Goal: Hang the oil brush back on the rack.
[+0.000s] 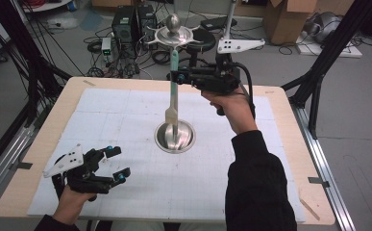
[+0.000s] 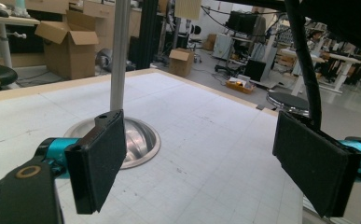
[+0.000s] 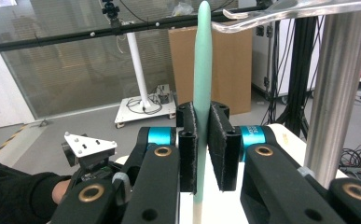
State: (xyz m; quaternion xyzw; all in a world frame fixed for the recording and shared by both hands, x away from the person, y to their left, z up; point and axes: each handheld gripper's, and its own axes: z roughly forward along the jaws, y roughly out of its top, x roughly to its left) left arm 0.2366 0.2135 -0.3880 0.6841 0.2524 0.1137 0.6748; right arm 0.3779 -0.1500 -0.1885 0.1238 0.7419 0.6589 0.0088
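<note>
The utensil with a slim mint-green handle and a pale flat blade point(image 1: 173, 91) hangs upright above the middle of the white gridded mat point(image 1: 116, 115), its green part tapering to a rounded tip at the top and its blade widening near the bottom. At the left of the table the left gripper point(image 1: 117, 164) rests low over the mat in the person's hand, its black padded jaws spread wide with nothing between them. In the centre stands a polished steel rack point(image 1: 175, 136): a round domed base on the mat, a straight upright pole and a curved-armed crown with a ball on top. The utensil's tip sits just under that crown and its blade hangs just in front of the pole, above the base. To the right, the right gripper point(image 1: 175, 76) is held level, its jaws clamped tight on the green handle point(image 3: 201, 93), the steel pole point(image 3: 336, 93) close beside it.
</note>
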